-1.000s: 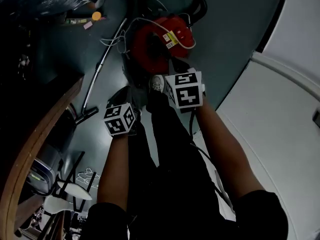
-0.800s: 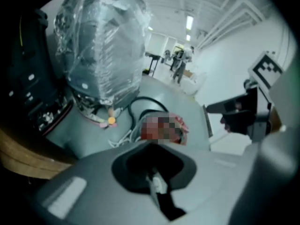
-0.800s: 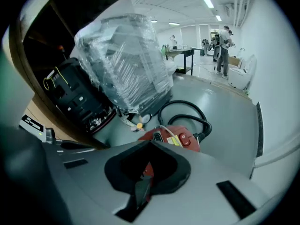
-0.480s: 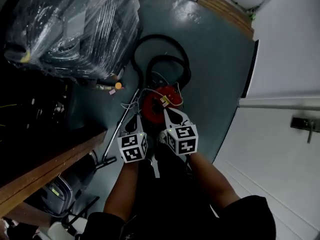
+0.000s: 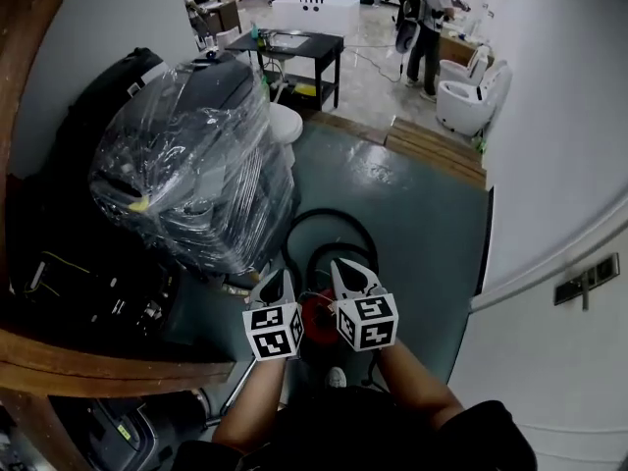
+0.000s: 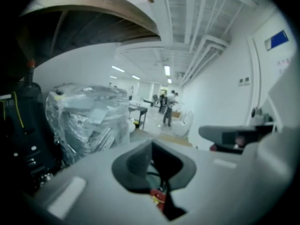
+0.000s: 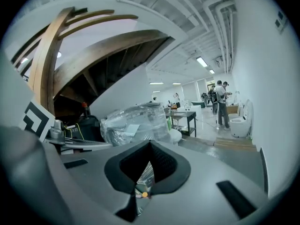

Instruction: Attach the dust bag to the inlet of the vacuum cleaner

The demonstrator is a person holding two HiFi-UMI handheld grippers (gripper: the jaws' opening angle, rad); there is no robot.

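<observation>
The red vacuum cleaner (image 5: 318,314) sits on the dark green floor, mostly hidden under my two raised grippers, with its black hose (image 5: 328,226) looped just beyond it. My left gripper (image 5: 275,285) and right gripper (image 5: 351,273) are held side by side above it, pointing out into the room. Both are shut with nothing between the jaws. In the left gripper view the left gripper (image 6: 153,149) shows closed jaws, with a bit of red (image 6: 157,197) through the gap. The right gripper (image 7: 149,146) is closed the same way in its own view. No dust bag is in sight.
A large machine wrapped in clear plastic (image 5: 196,165) stands at the left, beside dark equipment (image 5: 88,283) and a curved wooden edge (image 5: 108,366). Farther off are a black table (image 5: 299,47), toilets (image 5: 473,96), people (image 5: 427,18) and a white wall (image 5: 559,165) at the right.
Both grippers have risen from just over the red vacuum to well above it, staying shut. The head view has swung up from the floor and now takes in the room.
</observation>
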